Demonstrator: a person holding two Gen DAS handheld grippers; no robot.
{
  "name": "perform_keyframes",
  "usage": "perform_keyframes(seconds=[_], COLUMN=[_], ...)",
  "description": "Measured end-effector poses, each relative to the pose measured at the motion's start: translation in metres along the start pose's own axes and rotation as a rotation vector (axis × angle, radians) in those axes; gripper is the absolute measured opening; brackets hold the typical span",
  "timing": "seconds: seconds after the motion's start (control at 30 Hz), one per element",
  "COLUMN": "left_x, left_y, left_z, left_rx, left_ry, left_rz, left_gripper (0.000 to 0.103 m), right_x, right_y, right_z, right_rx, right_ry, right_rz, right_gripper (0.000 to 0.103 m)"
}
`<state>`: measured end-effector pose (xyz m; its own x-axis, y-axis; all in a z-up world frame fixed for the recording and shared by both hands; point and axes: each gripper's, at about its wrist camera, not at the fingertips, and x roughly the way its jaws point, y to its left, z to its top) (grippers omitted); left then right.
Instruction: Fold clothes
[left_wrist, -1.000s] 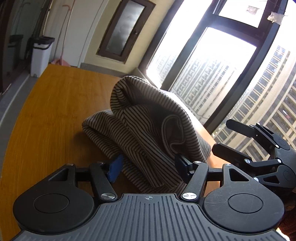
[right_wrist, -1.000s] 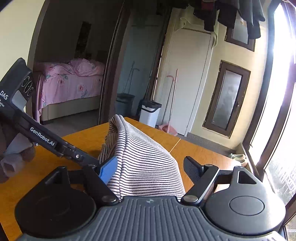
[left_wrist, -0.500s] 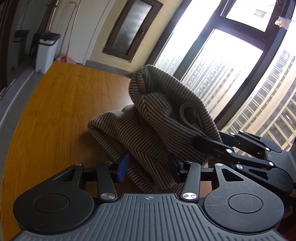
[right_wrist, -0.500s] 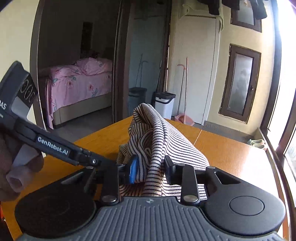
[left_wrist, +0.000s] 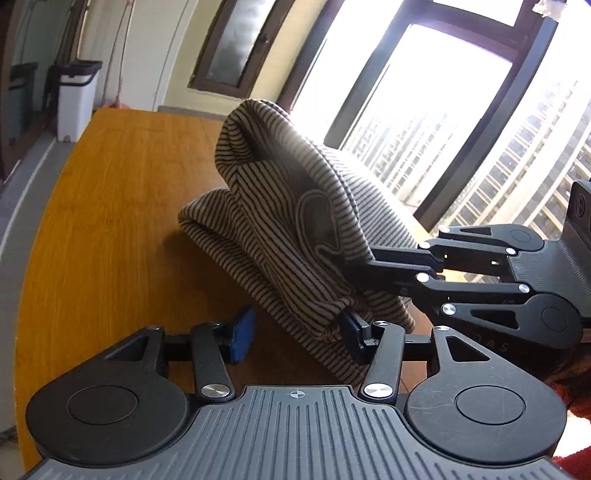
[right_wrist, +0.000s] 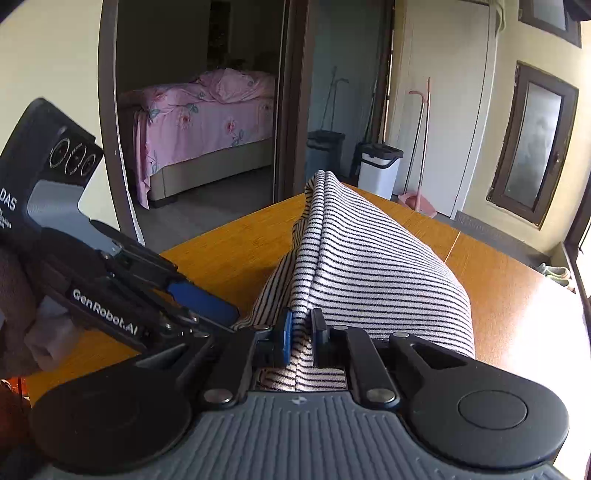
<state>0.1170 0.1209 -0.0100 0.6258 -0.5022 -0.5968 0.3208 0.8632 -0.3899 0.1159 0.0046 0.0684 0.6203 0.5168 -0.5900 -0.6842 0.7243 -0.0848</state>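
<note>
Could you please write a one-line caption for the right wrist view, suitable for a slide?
Right tongs closing on a fold of the striped garment above the wooden table.

Daylight pours in through the tall window, which is blown out to near white in the left wrist view, so the striped garment reads dark and backlit, with a shadow on the table beneath its fold. In the right wrist view the same light falls on the cloth and leaves a glaring patch at the table's right edge. The bedroom behind is dimmer. Both views bend strongly at the edges; focus is fairly sharp.
</note>
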Motion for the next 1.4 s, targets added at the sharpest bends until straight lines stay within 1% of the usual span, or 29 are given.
perform_keyframes(seconds=[0.1,0.17,0.23,0.27,0.33,0.37,0.4,0.43,0.47,0.5,0.53,0.57,0.63,0.67,0.73,0.77,0.83,0.9,0.93,0.97,1.0,1.07,1.1,1.17,1.27,1.33,1.4], left_x=[-0.024,-0.036,-0.039,-0.037,-0.014,-0.002,0.008,0.018,0.028,0.036,0.04,0.043,0.042,0.04,0.035,0.032,0.027,0.025,0.026,0.025,0.024,0.022,0.023,0.029,0.033,0.026,0.011], left_y=[0.002,-0.004,-0.009,-0.011,-0.015,-0.015,-0.012,-0.008,-0.005,0.001,0.009,0.015,0.027,0.029,0.029,0.029,0.028,0.026,0.024,0.023,0.022,0.02,0.019,0.017,0.021,0.025,0.025], left_z=[0.019,0.033,0.05,0.058,0.074,0.079,0.079,0.079,0.079,0.079,0.078,0.076,0.071,0.07,0.069,0.067,0.064,0.064,0.066,0.067,0.067,0.067,0.067,0.064,0.058,0.054,0.054], left_rx=[-0.012,-0.01,0.0,0.002,-0.012,-0.023,-0.036,-0.048,-0.061,-0.088,-0.128,-0.163,-0.213,-0.221,-0.208,-0.198,-0.184,-0.185,-0.186,-0.185,-0.183,-0.18,-0.174,-0.155,-0.16,-0.172,-0.174], left_ry=[-0.104,-0.181,-0.239,-0.256,-0.234,-0.217,-0.2,-0.182,-0.164,-0.152,-0.146,-0.142,-0.139,-0.138,-0.139,-0.139,-0.138,-0.139,-0.141,-0.145,-0.149,-0.157,-0.156,-0.142,-0.115,-0.125,-0.163], left_rz=[0.03,0.012,-0.018,-0.032,-0.031,-0.009,0.03,0.069,0.108,0.134,0.147,0.148,0.119,0.11,0.11,0.11,0.11,0.103,0.097,0.087,0.077,0.057,0.057,0.088,0.135,0.146,0.149], left_gripper=[0.055,0.057,0.065,0.071,0.071,0.069,0.065,0.062,0.062,0.062,0.062,0.062,0.062,0.062,0.062,0.062,0.062,0.062,0.062,0.062,0.062,0.064,0.062,0.063,0.063,0.062,0.061], right_x=[0.006,0.007,0.006,0.005,0.001,-0.001,-0.003,-0.006,-0.009,-0.012,-0.015,-0.017,-0.013,-0.007,0.008,0.015,0.025,0.025,0.018,0.008,-0.002,-0.02,-0.021,-0.024,-0.013,-0.009,-0.004], right_y=[0.031,0.041,0.044,0.045,0.047,0.049,0.05,0.053,0.056,0.061,0.065,0.069,0.076,0.079,0.086,0.09,0.095,0.095,0.089,0.082,0.075,0.065,0.062,0.057,0.053,0.065,0.077], right_z=[-0.007,-0.008,-0.01,-0.01,-0.013,-0.014,-0.015,-0.016,-0.017,-0.019,-0.02,-0.022,-0.022,-0.021,-0.022,-0.024,-0.031,-0.035,-0.032,-0.026,-0.019,-0.009,-0.009,-0.009,-0.026,-0.037,-0.049], right_rx=[-0.137,-0.171,-0.179,-0.184,-0.201,-0.209,-0.218,-0.234,-0.247,-0.259,-0.271,-0.282,-0.293,-0.299,-0.332,-0.365,-0.453,-0.52,-0.519,-0.496,-0.479,-0.511,-0.554,-0.638,-0.687,-0.716,-0.744], right_ry=[-0.016,-0.025,-0.031,-0.034,-0.039,-0.041,-0.044,-0.053,-0.062,-0.083,-0.105,-0.125,-0.133,-0.123,-0.089,-0.075,-0.072,-0.076,-0.088,-0.102,-0.111,-0.122,-0.11,-0.086,-0.015,-0.014,-0.013], right_rz=[-0.064,-0.089,-0.098,-0.101,-0.112,-0.117,-0.124,-0.145,-0.165,-0.181,-0.198,-0.215,-0.23,-0.228,-0.227,-0.239,-0.285,-0.309,-0.306,-0.289,-0.286,-0.307,-0.318,-0.337,-0.261,-0.25,-0.238], right_gripper=[0.013,0.013,0.013,0.013,0.014,0.016,0.017,0.023,0.035,0.041,0.053,0.059,0.064,0.068,0.072,0.073,0.073,0.055,0.036,0.029,0.026,0.023,0.023,0.022,0.022,0.022,0.022])
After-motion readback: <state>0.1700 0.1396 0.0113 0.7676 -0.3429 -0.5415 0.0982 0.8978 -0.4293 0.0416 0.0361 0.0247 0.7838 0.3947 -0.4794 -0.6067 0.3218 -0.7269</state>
